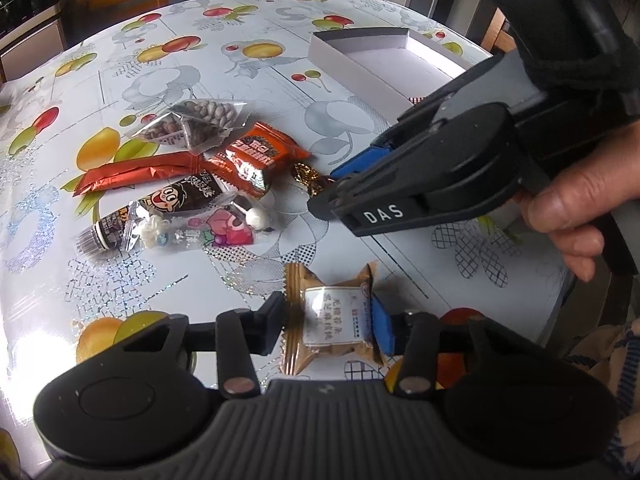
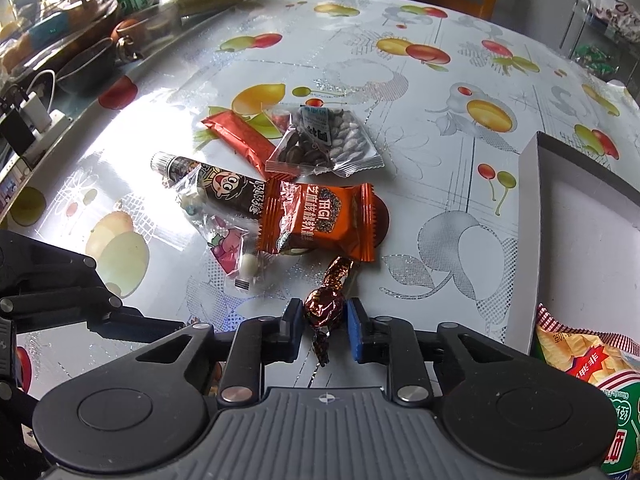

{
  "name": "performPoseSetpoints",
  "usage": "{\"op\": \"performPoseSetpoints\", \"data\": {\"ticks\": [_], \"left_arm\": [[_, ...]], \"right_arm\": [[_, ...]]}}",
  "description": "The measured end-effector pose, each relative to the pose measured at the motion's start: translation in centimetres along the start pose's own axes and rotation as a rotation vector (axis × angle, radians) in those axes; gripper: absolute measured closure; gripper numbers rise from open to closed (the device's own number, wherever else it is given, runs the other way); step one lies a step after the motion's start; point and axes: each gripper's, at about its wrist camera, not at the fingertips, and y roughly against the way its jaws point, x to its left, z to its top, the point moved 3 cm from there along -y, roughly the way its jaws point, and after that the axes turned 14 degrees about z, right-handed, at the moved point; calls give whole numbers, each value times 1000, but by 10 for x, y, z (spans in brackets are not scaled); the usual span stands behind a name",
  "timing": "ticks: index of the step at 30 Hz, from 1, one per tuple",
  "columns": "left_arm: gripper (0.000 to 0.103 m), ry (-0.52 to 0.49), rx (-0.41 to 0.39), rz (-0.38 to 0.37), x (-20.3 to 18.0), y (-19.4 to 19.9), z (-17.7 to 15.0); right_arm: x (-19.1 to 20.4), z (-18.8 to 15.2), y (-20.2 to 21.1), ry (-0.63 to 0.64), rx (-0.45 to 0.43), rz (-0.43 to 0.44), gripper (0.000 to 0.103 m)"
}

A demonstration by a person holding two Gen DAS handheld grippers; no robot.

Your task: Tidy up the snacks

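So we've got both grippers down on snacks at once here. Our right gripper (image 2: 324, 326) has its jaws pinched in on the small twist-wrapped candy in shiny brown-and-gold foil (image 2: 323, 307) — the pads sit right against its round middle, and the candy's long axis runs away from us along the fingers, one twisted tail pointing at the pile and the other back under the gripper. Our left gripper (image 1: 328, 326) has the tan square-ish wrapped pastry with the white label (image 1: 330, 322) sitting crosswise between its pads, the blue pad touching one edge and the black one at the other, so we'd call that a grip too. The bit that matters next, we reckon: the shallow white cardboard box with the dark rim (image 2: 580, 216) lies off to the right of the right gripper and well apart from the snack pile, so the right hand is the nearer one — the candy probably goes in first, with a sideways carry over the near wall.
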Motion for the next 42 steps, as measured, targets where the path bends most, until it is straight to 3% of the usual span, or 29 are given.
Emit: {"op": "performPoseSetpoints", "data": {"ticks": [3,20,42], "left_arm": [[68,12,-14,4,2,3,2],[70,65,-56,53,4,12,12],[70,76,-136,77,-14,22,56]], "right_arm": [[0,0,1,-1,-4,1,78],[-4,-2,30,-20,-66,5,78],[-29,1,85,-41,-172,-20,78]]}}
